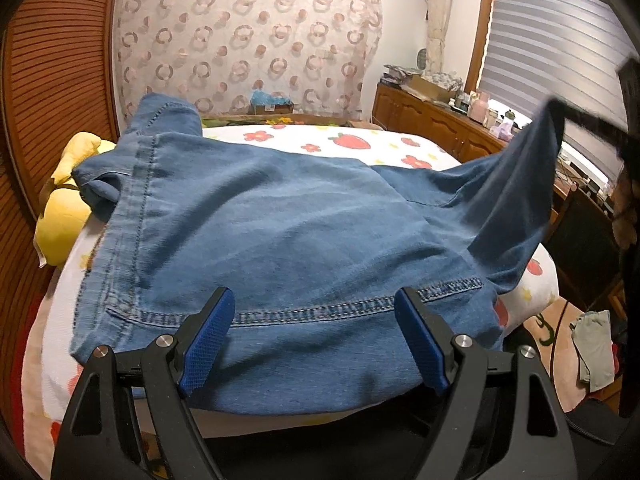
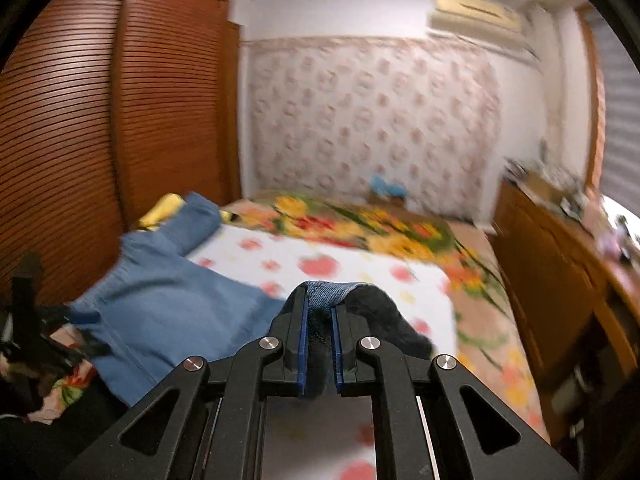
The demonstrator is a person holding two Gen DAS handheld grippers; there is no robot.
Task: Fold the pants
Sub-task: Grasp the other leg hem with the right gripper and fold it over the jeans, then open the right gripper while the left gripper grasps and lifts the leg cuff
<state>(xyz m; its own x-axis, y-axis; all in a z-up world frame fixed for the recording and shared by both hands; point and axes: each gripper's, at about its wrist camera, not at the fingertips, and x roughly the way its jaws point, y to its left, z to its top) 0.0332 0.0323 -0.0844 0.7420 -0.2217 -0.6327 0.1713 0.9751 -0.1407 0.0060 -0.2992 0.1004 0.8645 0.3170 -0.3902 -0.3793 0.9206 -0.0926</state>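
The blue denim pants [image 1: 256,216] lie spread across the near part of the bed [image 1: 360,140], on a white sheet printed with strawberries and flowers. A stitched hem runs along their near edge, and one end of the cloth rests against a yellow plush toy [image 1: 68,208] at the left. The left tool [image 1: 314,336] sits low at the near edge of the pants with its blue-padded fingers [image 1: 208,340] spread wide apart over the hem, gripping nothing. The right tool [image 2: 319,320] has its fingers pressed together on a bunched fold of the denim; in the left wrist view this corner of the pants is lifted off the bed toward the upper right. A louvred wooden wardrobe [image 2: 100,120] stands at the left, and a wooden dresser [image 1: 432,120] lines the right wall. The right wrist view is blurred.
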